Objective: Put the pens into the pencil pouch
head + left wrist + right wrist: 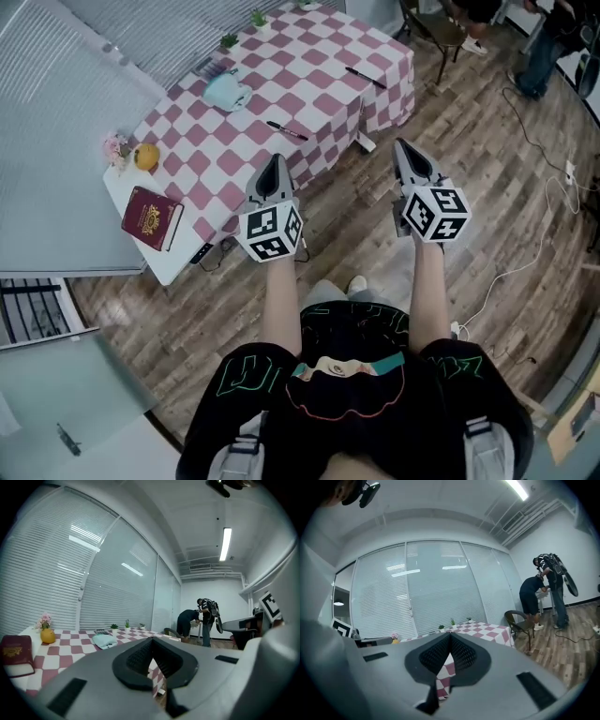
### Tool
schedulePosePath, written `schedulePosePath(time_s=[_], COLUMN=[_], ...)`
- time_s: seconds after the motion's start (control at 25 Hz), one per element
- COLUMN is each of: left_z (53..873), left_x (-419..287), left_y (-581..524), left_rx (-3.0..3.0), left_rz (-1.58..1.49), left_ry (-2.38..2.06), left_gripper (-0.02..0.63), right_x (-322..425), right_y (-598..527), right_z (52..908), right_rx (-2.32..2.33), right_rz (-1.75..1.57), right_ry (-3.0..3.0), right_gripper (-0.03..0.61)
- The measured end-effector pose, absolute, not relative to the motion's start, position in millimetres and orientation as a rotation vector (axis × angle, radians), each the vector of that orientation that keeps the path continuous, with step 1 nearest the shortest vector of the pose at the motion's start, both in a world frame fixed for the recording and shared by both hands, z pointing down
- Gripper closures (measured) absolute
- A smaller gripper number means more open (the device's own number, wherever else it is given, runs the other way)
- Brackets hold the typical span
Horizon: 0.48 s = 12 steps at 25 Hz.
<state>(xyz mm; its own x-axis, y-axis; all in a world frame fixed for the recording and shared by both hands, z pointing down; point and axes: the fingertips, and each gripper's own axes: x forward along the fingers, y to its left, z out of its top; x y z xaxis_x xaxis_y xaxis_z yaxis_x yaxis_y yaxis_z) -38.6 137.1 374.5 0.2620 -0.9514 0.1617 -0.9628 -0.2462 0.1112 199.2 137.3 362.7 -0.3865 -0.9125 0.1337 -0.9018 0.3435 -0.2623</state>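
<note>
Left gripper (274,161): jaws pressed together with nothing between them. Held out level in the person's left hand, its tip lying over the table's near draped edge in the head view.
Right gripper (403,150): jaws likewise closed and empty. Held out beside the left one, over the wooden floor (469,122) off the table's corner.
Pens: the near pen (286,130) lies on the cloth just beyond the left gripper's tip. The far pen (364,77) lies well apart from it, close to the table's right edge. Both are outside the pouch.
Pencil pouch (228,92): pale blue, lying on the cloth towards the window side, apart from both pens.
Table (319,56): covered in a pink-and-white chequered cloth, with a bare white end at the left.
Other things on it: a red book (152,217) on the white end, an orange round thing (145,157) beside pink flowers (114,147), and small potted plants (229,40) along the window edge.
In the way: only the cloth's hanging edge lies between the left gripper and the near pen.
Room: a chair (436,28) stands past the table's far corner, cables (525,131) trail over the floor, and two people (197,620) stand at the far wall.
</note>
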Motion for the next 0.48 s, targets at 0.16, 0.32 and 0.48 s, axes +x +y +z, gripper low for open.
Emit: schedulePosePath(time_s=[0.16, 0.32, 0.48], left_z=[380.1, 395.9, 408.1], left_x=[-82.6, -139.7, -170.4], left_y=[113.4, 72.7, 23.1], left_rx=[2.245, 2.124, 2.045], left_rz=[0.109, 0.116, 0.088], left_ry=[-1.888, -1.964, -1.977], left_gripper=[0.618, 0.618, 0.618], right_x=[158.5, 120.5, 107.4], right_y=[97.9, 54.9, 2.4], right_z=[370.4, 389.8, 396.8], right_rx=[-1.612, -1.565, -1.594], right_rz=[-0.49, -0.518, -0.533], right_ry=[2.618, 2.684, 2.702], right_gripper=[0.592, 0.592, 0.592])
